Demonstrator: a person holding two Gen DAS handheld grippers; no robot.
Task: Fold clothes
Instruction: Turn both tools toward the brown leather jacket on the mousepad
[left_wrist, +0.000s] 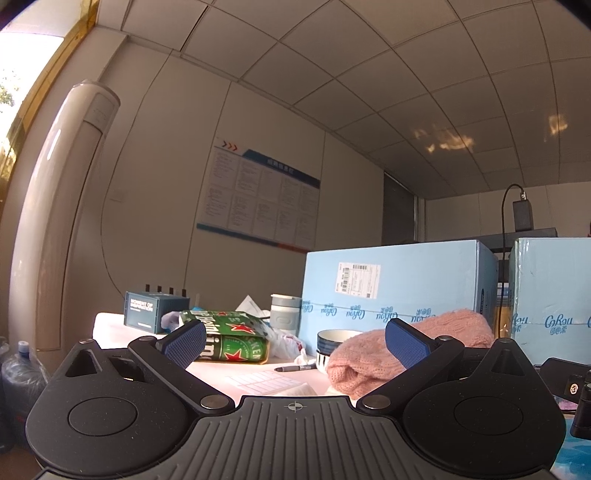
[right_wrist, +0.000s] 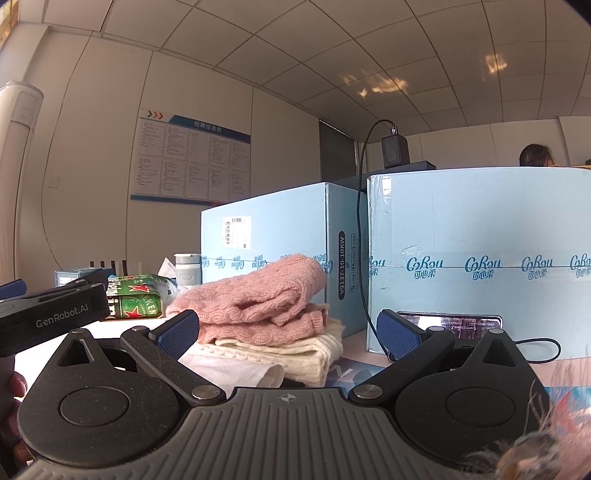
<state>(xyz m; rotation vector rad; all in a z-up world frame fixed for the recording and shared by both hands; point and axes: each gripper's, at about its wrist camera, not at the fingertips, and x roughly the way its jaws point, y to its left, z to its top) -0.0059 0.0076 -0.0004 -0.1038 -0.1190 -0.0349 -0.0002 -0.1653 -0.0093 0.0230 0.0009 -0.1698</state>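
Left wrist view: the left gripper (left_wrist: 295, 345) has its fingers spread apart and empty. The folded pink sweater (left_wrist: 399, 350) lies ahead on the table (left_wrist: 229, 371), near a pen (left_wrist: 295, 367) and green beer cans (left_wrist: 236, 341).

Right wrist view: the right gripper (right_wrist: 288, 332) is likewise spread and empty. The pink sweater (right_wrist: 258, 299) rests on a cream sweater (right_wrist: 295, 354), before the blue boxes (right_wrist: 280, 236).

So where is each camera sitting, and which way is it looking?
Left wrist: on the left gripper, low over the table, facing the pink sweater and Heineken cans; its open fingers show.
Right wrist: on the right gripper, facing the sweater pile; its open fingers, left gripper show.
Shared: sweater, cans, blue boxes.
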